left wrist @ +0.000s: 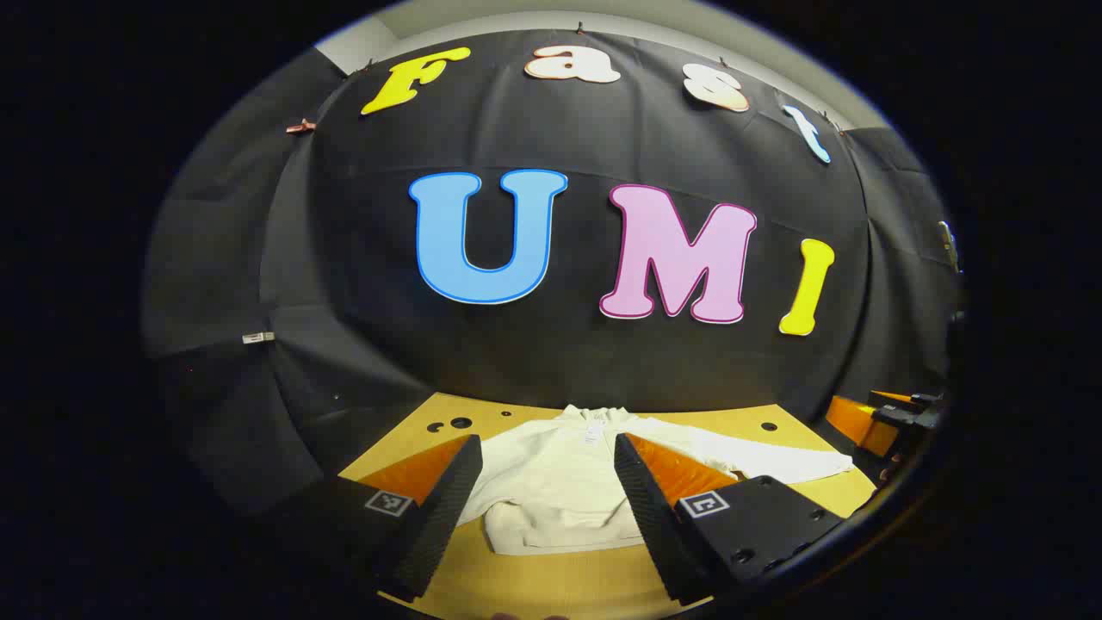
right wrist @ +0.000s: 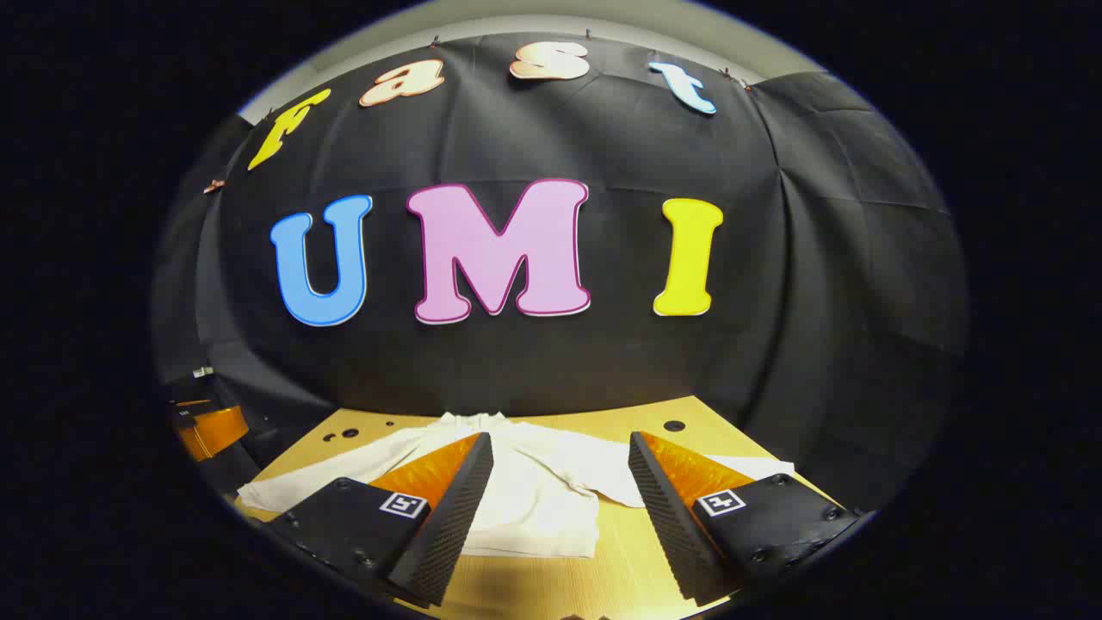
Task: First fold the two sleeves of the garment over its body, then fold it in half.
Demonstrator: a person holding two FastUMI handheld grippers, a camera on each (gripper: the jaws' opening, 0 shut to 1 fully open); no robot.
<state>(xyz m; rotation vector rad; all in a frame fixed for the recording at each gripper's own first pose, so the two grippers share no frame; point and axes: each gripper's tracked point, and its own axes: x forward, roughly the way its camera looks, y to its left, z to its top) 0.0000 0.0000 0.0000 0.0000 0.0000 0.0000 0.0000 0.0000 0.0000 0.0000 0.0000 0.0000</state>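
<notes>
In the left gripper view, the left gripper [left wrist: 547, 482] hangs above the near edge of a wooden table [left wrist: 560, 585], its two black ridged fingers spread wide with nothing between them. Straight ahead of the fingers and showing through the gap lies a cream hooded sweatshirt [left wrist: 555, 491], flat on the table with its hood toward the black cloth wall and its hem nearest the tool. One sleeve [left wrist: 775, 465] stretches out past the right-hand finger toward the table's edge. Beyond that sleeve, at the far right of this view, an orange and black part of the other gripper [left wrist: 878, 422] shows; its jaws cannot be made out there.

In the right gripper view, the right gripper [right wrist: 560, 491] is likewise spread wide and empty, held over the table [right wrist: 620, 551]. The sweatshirt [right wrist: 534, 499] lies ahead and a little left of the gap, one sleeve [right wrist: 327, 474] running out beyond the left-hand finger, the other [right wrist: 594, 469] crossing the gap toward the right-hand finger.
</notes>
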